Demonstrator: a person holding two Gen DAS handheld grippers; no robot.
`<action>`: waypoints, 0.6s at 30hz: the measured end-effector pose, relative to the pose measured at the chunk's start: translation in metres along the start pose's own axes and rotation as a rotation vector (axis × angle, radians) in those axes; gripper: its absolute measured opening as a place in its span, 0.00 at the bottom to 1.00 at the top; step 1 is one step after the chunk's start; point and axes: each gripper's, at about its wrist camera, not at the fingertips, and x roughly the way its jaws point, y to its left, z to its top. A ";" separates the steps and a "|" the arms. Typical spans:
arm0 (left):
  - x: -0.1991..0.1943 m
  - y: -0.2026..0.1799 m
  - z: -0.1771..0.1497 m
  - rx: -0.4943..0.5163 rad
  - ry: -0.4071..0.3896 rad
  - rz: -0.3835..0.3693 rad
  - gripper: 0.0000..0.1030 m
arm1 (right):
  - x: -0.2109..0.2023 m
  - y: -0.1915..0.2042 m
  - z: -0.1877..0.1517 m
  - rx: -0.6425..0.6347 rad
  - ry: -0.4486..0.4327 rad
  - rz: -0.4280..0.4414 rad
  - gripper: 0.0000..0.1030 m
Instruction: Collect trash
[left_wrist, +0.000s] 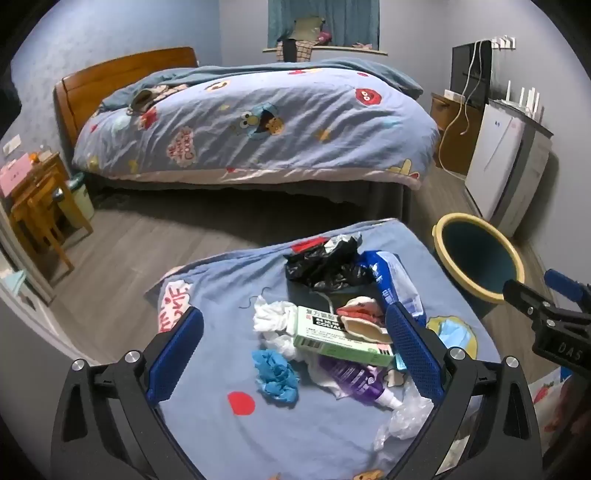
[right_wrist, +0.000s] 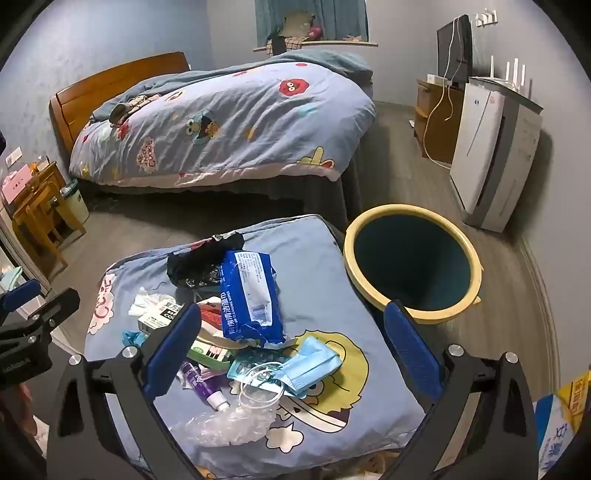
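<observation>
Trash lies heaped on a blue cartoon-print cushion (left_wrist: 221, 424): a black plastic bag (left_wrist: 325, 266), a blue wet-wipes pack (right_wrist: 247, 295), a green medicine box (left_wrist: 340, 338), a purple tube (left_wrist: 354, 376), white tissue (left_wrist: 273, 317), a crumpled blue glove (left_wrist: 277, 376), a blue face mask (right_wrist: 314, 363) and clear plastic (right_wrist: 225, 424). My left gripper (left_wrist: 293, 308) hovers open above the pile's left part, holding nothing. My right gripper (right_wrist: 291, 306) hovers open over the cushion's right part, also holding nothing. A dark bin with a yellow rim (right_wrist: 424, 314) stands on the floor just right of the cushion.
A bed with a blue cartoon duvet (left_wrist: 258, 122) fills the back of the room. A white air purifier (right_wrist: 484, 155) stands against the right wall. At the left are a wooden nightstand (left_wrist: 37, 199) and a small pale bin (left_wrist: 79, 195). Grey floor (left_wrist: 129, 240) separates cushion and bed.
</observation>
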 end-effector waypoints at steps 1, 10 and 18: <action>0.000 0.002 0.000 -0.003 0.000 0.000 0.95 | 0.000 0.001 0.000 0.004 0.002 0.001 0.95; 0.004 -0.007 -0.005 0.033 0.009 0.028 0.95 | -0.001 0.004 0.002 -0.017 -0.003 -0.016 0.95; 0.005 -0.007 -0.007 0.034 0.009 0.031 0.95 | 0.000 0.004 0.000 -0.017 -0.004 -0.021 0.95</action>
